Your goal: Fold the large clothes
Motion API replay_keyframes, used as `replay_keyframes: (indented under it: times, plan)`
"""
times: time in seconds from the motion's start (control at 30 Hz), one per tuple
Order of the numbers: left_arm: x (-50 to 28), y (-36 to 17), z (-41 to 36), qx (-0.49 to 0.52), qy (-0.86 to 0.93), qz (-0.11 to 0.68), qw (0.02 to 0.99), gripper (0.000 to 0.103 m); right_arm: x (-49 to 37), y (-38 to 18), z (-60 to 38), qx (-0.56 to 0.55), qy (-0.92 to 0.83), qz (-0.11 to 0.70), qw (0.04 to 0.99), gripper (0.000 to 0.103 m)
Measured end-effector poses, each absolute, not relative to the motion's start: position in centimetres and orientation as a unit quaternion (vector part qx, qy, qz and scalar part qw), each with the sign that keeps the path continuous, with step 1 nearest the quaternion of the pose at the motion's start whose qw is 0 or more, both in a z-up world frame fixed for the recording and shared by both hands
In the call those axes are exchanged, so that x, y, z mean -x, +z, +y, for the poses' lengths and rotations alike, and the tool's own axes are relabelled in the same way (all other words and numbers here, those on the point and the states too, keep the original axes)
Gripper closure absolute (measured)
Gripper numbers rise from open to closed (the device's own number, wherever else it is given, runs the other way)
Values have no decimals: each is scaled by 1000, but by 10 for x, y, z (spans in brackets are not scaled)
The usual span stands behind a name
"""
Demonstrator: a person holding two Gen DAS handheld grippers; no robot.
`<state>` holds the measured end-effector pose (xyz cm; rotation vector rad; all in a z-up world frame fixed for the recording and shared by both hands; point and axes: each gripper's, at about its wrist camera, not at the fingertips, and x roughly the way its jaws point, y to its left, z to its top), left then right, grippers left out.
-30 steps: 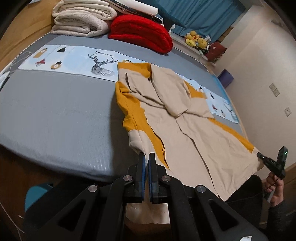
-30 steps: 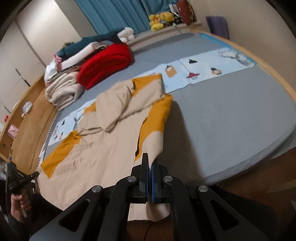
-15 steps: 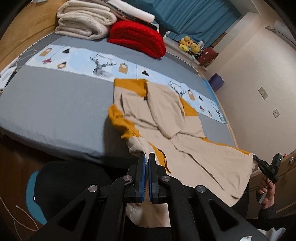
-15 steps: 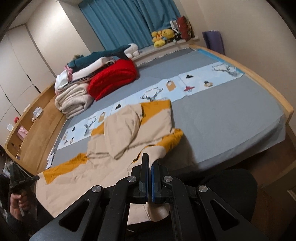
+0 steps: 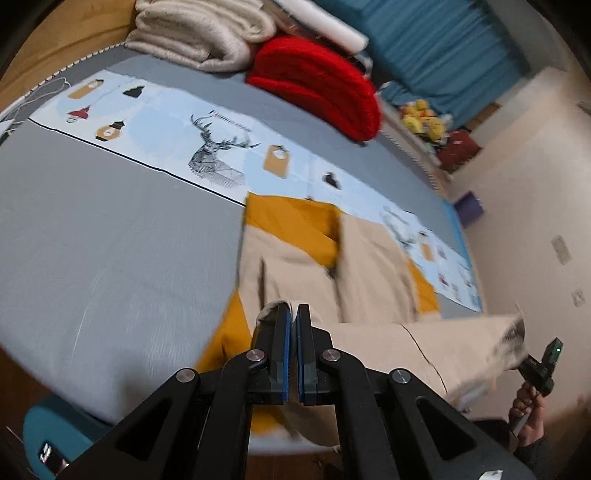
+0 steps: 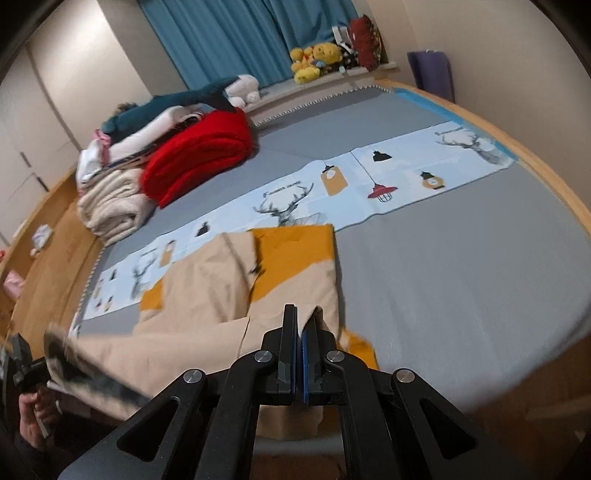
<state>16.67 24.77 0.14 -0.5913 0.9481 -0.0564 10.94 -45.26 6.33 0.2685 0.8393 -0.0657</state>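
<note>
A large beige and mustard garment point(image 5: 314, 258) lies on the grey bed point(image 5: 110, 240), its far part flat, its near hem lifted. My left gripper point(image 5: 293, 314) is shut on one hem corner. My right gripper point(image 6: 300, 317) is shut on the other hem corner of the garment point(image 6: 221, 280). The hem is stretched in the air between them, above the garment's lower part. The right gripper shows at the right edge of the left wrist view point(image 5: 537, 363), the left gripper at the left edge of the right wrist view point(image 6: 29, 369). Both views are motion blurred.
A red blanket point(image 5: 321, 85) and folded cream blankets point(image 5: 207, 33) are stacked at the far side of the bed. A pale blue printed runner point(image 5: 207, 147) crosses the bed beyond the garment. Plush toys point(image 6: 314, 61) sit by blue curtains. A wooden bed frame point(image 6: 535, 155) edges the mattress.
Both grippers have carried the hem forward and up over the bed, toward the garment's far end. The near half now hangs lifted between them instead of lying flat.
</note>
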Motion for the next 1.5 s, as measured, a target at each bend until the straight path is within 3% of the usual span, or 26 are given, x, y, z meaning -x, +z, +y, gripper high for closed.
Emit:
replay_keyframes:
  times: [0.17,0.3,0.43,0.5,0.57,0.7,0.77,0.83,0.87,1.0,1.13,1.23,1.43,1.5]
  plan:
    - [-251,-53,252,263,-10,494,829,101,-225,10,-469,-128,-39,450,883,101]
    - [-272,-90,260,280,1,529,801,99,-282,-38,-475,-123,-54,479,867,101]
    - [-275,-94,274,332,-2,524,785,94,-312,-67,-480,-120,-64,511,849,101]
    - [-269,-92,280,355,0,516,780,90,-317,-72,-482,-119,-70,512,848,101]
    - [-261,-88,287,372,5,505,779,79,-314,-76,-484,-127,-76,514,845,99]
    - [-242,-84,297,379,22,492,784,70,-300,-69,-487,-131,-83,495,855,92]
    - [-238,-87,295,374,26,501,780,66,-289,-61,-489,-137,-90,480,862,83]
    - [-237,-90,289,365,27,511,778,64,-278,-54,-491,-136,-105,466,868,63]
    - [-238,-91,286,361,25,515,777,63,-274,-52,-493,-137,-107,461,870,61]
    - [-244,-93,274,339,16,528,779,55,-261,-47,-499,-146,-106,455,872,61]
    - [-254,-101,270,329,28,541,774,54,-259,-68,-500,-151,-82,504,846,51]
    - [-261,-107,268,331,34,545,769,54,-264,-96,-494,-142,-58,561,813,51]
    - [-276,-117,258,322,37,559,763,54,-269,-113,-474,-65,-60,584,807,52]
    - [-280,-120,254,314,37,565,762,54,-270,-112,-472,-57,-63,580,811,60]
